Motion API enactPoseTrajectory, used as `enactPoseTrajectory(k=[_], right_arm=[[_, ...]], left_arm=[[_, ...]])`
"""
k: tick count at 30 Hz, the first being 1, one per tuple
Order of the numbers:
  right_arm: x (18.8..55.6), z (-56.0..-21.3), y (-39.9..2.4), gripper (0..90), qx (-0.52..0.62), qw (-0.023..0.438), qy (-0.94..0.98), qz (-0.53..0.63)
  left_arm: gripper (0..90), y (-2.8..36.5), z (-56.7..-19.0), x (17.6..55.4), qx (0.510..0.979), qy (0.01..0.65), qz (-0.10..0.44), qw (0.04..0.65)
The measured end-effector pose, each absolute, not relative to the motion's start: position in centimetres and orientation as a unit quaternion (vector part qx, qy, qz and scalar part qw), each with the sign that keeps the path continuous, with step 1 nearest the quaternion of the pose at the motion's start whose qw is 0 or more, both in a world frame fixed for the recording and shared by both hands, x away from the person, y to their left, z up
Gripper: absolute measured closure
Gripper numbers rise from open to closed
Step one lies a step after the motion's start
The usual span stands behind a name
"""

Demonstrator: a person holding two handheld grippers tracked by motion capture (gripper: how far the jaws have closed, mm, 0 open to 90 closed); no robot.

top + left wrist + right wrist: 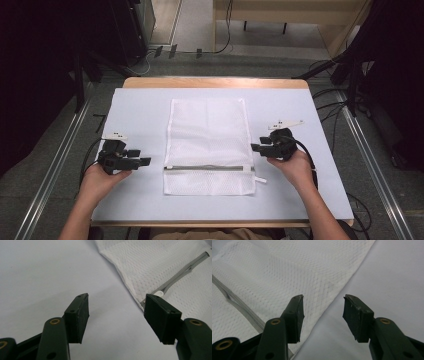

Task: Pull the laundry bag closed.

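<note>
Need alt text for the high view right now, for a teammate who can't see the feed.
A white mesh laundry bag lies flat in the middle of a white-covered table, its grey zipper running across near the person's end. The left gripper and right gripper, each held in a hand, sit at the bag's two sides with jaws open, pointing inward and holding nothing.

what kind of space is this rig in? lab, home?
Most likely a lab or data-collection workstation, not a home. A table under a plain white cover holds a single white mesh laundry bag, cables run over the grey floor, and dark equipment racks stand on both sides.
</note>
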State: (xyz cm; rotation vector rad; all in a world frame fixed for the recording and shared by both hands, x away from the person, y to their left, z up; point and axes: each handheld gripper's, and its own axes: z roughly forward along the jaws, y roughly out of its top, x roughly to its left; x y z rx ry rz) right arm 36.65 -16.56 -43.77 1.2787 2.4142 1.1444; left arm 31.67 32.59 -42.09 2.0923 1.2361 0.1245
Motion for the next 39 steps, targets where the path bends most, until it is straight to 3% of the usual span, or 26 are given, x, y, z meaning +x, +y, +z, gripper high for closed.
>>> enactPoseTrajectory(k=[13,39], right_arm=[[37.0,-44.3,-16.3,50.4,0.415,0.055,0.820,0.391],[36.4,-44.3,-15.2,49.9,0.417,0.055,0.831,0.363]], left_arm=[[39.8,31.4,-41.9,31.5,0.808,0.469,0.040,0.354],[37.2,31.8,-42.0,31.7,0.809,0.463,0.037,0.361]])
